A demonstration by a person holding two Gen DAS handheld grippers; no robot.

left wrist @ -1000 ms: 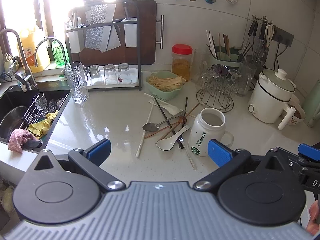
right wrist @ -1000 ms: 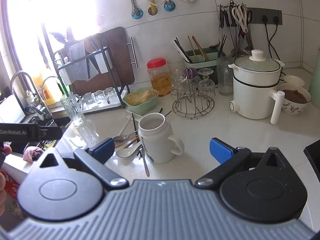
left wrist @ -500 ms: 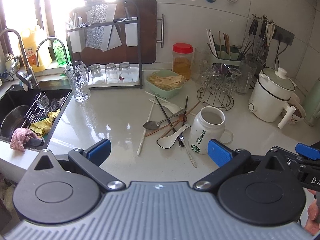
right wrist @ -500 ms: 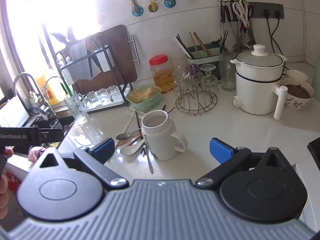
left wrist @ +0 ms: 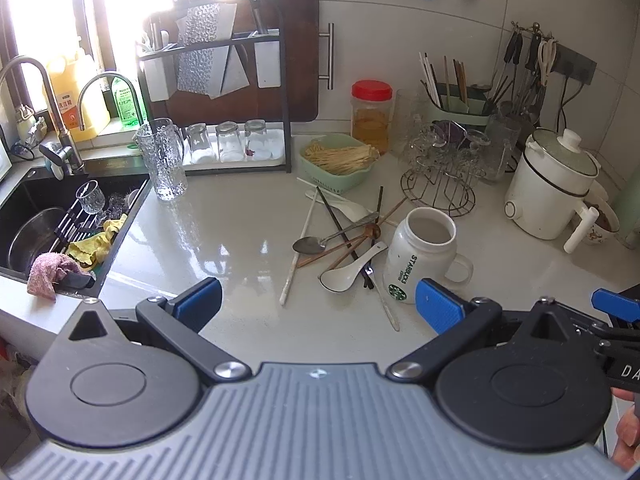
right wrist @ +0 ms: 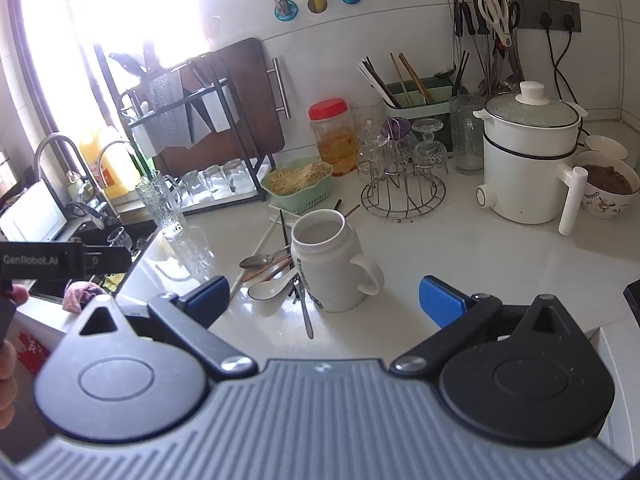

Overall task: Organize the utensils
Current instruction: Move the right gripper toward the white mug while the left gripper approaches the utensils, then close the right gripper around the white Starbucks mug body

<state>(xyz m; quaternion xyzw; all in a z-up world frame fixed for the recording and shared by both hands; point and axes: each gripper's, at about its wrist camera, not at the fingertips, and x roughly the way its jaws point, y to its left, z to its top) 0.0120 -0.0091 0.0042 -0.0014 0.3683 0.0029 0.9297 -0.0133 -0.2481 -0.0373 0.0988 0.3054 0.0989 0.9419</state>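
A loose pile of utensils lies on the white counter: a metal spoon (left wrist: 310,245), a white ceramic spoon (left wrist: 344,276), dark and wooden chopsticks (left wrist: 340,220) and a white chopstick (left wrist: 298,252). A white Starbucks mug (left wrist: 420,256) stands upright to their right, empty. A green utensil holder (left wrist: 456,102) with chopsticks stands at the back wall. My left gripper (left wrist: 316,300) hovers open before the pile, holding nothing. My right gripper (right wrist: 324,296) is open in front of the mug (right wrist: 328,264), with the metal spoon (right wrist: 256,261) and ceramic spoon (right wrist: 268,290) to its left.
A sink (left wrist: 60,224) with dishes and cloths lies at the left. A glass pitcher (left wrist: 164,164), a dish rack (left wrist: 224,100), a green basket (left wrist: 340,160), a jar (left wrist: 370,114), a wire glass stand (left wrist: 440,184), a white cooker (left wrist: 552,184) and a bowl (right wrist: 608,188) crowd the back.
Both grippers have drawn back and risen a little, so the pile and mug sit slightly farther off. Nothing on the counter has moved.
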